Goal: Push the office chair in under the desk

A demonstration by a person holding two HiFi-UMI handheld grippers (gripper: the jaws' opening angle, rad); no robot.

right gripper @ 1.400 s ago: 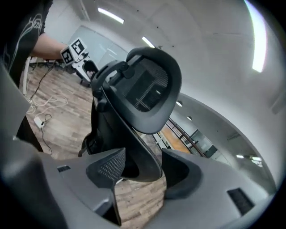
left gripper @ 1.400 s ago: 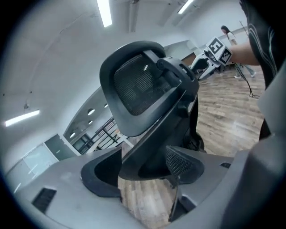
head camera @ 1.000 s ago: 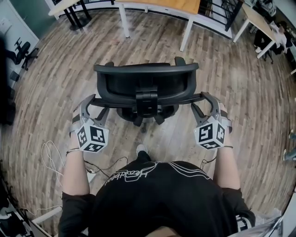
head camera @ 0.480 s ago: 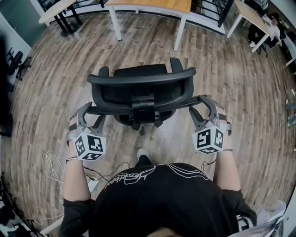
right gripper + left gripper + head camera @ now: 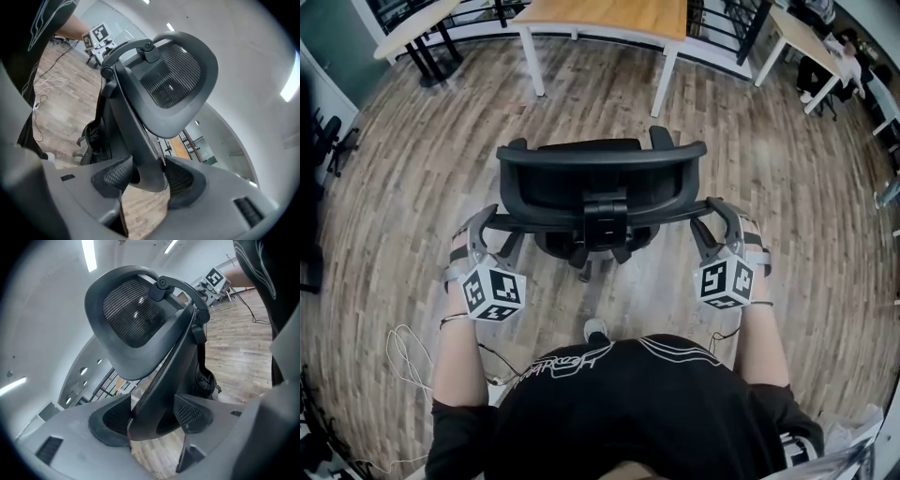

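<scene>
Your left gripper (image 5: 494,228) and right gripper (image 5: 707,222) squeeze the back bar of the office chair (image 5: 600,173); the right jaws were just closing. Bare floor (image 5: 609,103) reaches the desk (image 5: 609,14).

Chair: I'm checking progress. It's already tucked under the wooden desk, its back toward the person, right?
No. The chair stands on open floor, short of the desk, as the head view shows; its back is toward the person.

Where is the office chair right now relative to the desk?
Head view: the office chair stands mid-frame on the wood floor, just ahead of the person, back toward them. The desk lies beyond it at the top edge, floor showing between.
</scene>
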